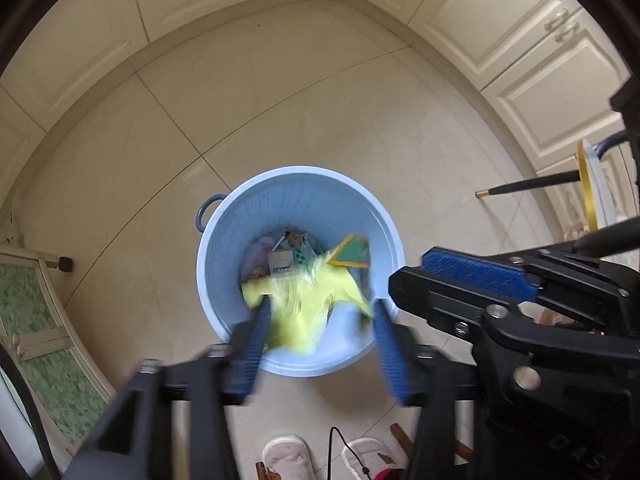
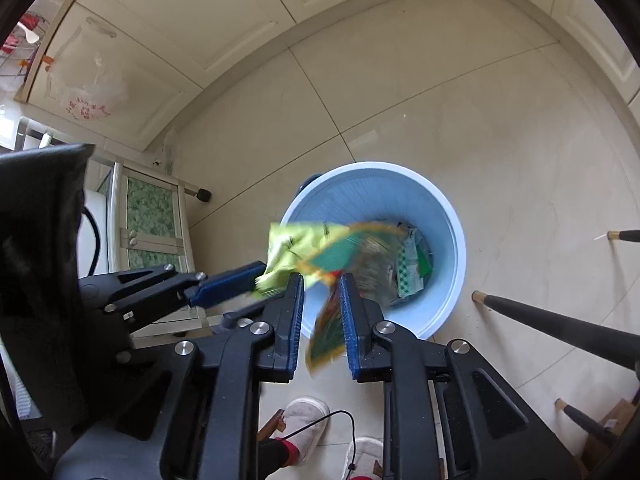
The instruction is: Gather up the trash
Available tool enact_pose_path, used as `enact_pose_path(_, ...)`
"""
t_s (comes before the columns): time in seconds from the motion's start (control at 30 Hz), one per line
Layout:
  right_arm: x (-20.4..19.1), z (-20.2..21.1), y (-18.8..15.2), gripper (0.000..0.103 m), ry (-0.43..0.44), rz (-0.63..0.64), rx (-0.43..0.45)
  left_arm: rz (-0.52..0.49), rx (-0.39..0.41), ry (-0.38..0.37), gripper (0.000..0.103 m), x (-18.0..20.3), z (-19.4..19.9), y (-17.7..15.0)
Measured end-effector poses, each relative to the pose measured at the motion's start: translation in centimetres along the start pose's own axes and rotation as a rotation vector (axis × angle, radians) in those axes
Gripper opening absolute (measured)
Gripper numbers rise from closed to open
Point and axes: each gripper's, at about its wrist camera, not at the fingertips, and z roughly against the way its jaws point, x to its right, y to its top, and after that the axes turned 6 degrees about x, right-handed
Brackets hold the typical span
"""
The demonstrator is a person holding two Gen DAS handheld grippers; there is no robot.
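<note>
Dropping: I am over the blue bin (image 1: 300,200) with both grippers.
Left gripper (image 1: 320,320): parted wide, yellow wrapper (image 1: 304,300) loose above the bin.
Right gripper (image 2: 322,312): narrowly parted, green packet (image 2: 326,344) between pads.
Risk: packet may snag and land beside the bin.

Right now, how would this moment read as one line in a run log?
stage: dropping trash | left gripper: open, yellow wrapper falling | right gripper: open, green packet slipping out | blue bin: below

Yellow wrapper (image 1: 304,312) motion-blurred; slippers (image 1: 286,458) cut off by bottom edge.
</note>
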Motion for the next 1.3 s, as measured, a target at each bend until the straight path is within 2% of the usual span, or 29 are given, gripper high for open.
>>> enact_pose_path(0.03,-0.1,0.1,0.2,0.025,0.0,0.003,0.005,0.009,0.007,-0.008,0.053,-0.5,-0.3,0.7)
enact_pose_path(0.07,-0.1,0.4,0.2,0.028,-0.003,0.003,0.011,0.018,0.009,-0.008,0.06,-0.3,-0.7,1.2)
enact_pose_path(0.13,-0.2,0.9,0.3,0.039,-0.026,0.006,0.029,0.037,0.014,0.011,0.074,-0.5,-0.6,1.2)
enact_pose_path(0.17,-0.2,1.2,0.4,0.048,-0.034,0.005,0.033,0.046,0.019,0.013,0.076,-0.5,-0.5,1.1)
enact_pose_path(0.27,-0.3,2.1,0.4,0.055,-0.059,0.002,0.042,0.069,0.011,0.008,0.077,-0.7,0.3,0.6)
enact_pose_path(0.47,-1.1,4.8,-0.4,0.083,-0.103,-0.008,0.057,0.086,0.052,0.014,0.077,-1.3,4.7,-1.1)
enact_pose_path(0.63,-2.9,8.5,-1.3,0.088,-0.098,0.027,0.098,0.089,0.112,0.029,0.078,-1.0,8.2,-2.4)
enact_pose_path(0.83,-4.8,12.8,-2.4,0.089,-0.081,0.034,0.16,0.135,0.185,-0.003,0.079,-1.5,12.6,-4.5)
enact_pose_path(0.9,-5.7,14.6,-2.9,0.089,-0.067,0.037,0.177,0.134,0.218,0.018,0.079,-1.3,14.2,-5.3)
enact_pose_path(1.0,-7.5,17.8,-3.9,0.096,-0.095,0.075,0.223,0.124,0.302,0.055,0.079,-0.6,17.7,-7.0)
enact_pose_path(1.1,-10.3,22.0,-5.5,0.101,-0.156,0.121,0.301,0.126,0.399,0.061,0.079,0.4,21.8,-9.0)
enact_pose_path(1.23,-13.2,28.7,-8.5,0.103,-0.177,0.156,0.435,0.107,0.557,0.074,0.085,2.7,27.6,-12.1)
enact_pose_path(1.3,-14.2,32.2,-10.3,0.103,-0.192,0.161,0.509,0.084,0.63,0.075,0.092,4.2,30.3,-13.5)
